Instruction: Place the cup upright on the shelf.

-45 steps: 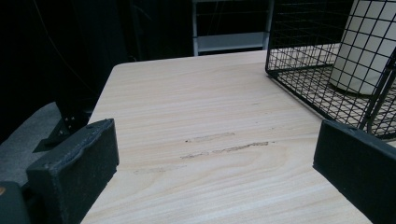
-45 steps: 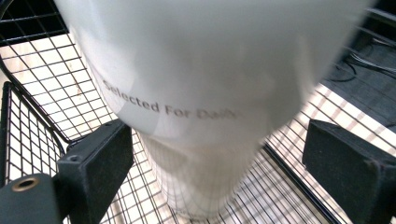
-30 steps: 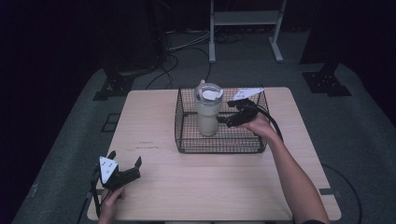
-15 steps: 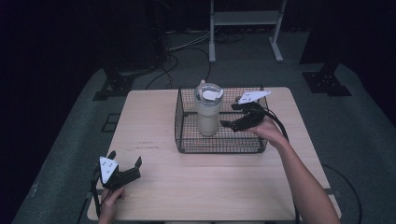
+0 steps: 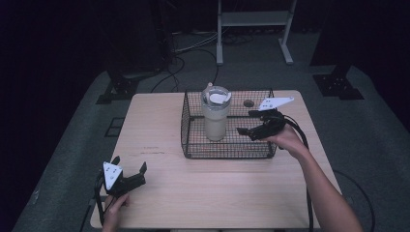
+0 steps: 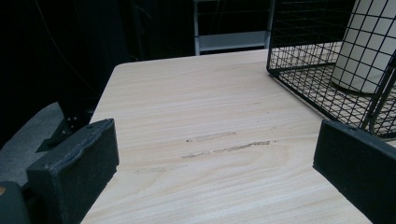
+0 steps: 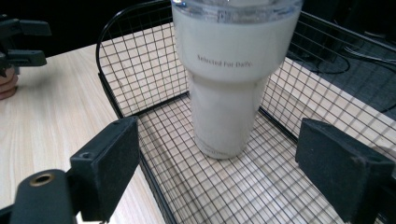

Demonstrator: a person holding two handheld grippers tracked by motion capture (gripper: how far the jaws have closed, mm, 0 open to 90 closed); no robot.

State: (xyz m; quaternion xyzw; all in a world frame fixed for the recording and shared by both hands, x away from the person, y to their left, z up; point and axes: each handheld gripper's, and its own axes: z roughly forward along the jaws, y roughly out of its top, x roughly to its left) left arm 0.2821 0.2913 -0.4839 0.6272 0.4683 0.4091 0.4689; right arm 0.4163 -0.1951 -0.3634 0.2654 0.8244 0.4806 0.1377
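Tumbler (image 5: 215, 117) stands upright inside the wire basket (image 5: 227, 151), toward its left half, base flat on the mesh floor, lid on. In the right gripper view the tumbler (image 7: 231, 79) sits dead ahead between the two jaws, clear of both pads, nothing touching it. Basket (image 7: 116, 88) wall runs under the left jaw.

Right gripper (image 5: 247, 131) hangs over the basket's right half, near the tumbler but apart from it, jaws spread wide and empty. Left gripper (image 5: 128, 169) rests low at the table's (image 5: 159, 121) near-left corner, well apart from the basket, jaws also spread, holding nothing; in its own view there is bare tabletop between the pads and the basket corner (image 6: 327, 60) off to the right.

Progress, judged: the tumbler is in the basket and standing free, so the placing looks done, with the right claw released. It could equally be the approach before a pick; from these frames alone I can't tell which. If placing, what is left is pulling the right hand out over the rim without clipping the wire. If picking, closing on the tumbler body is all still to do. Left gripper has no part in it for now.
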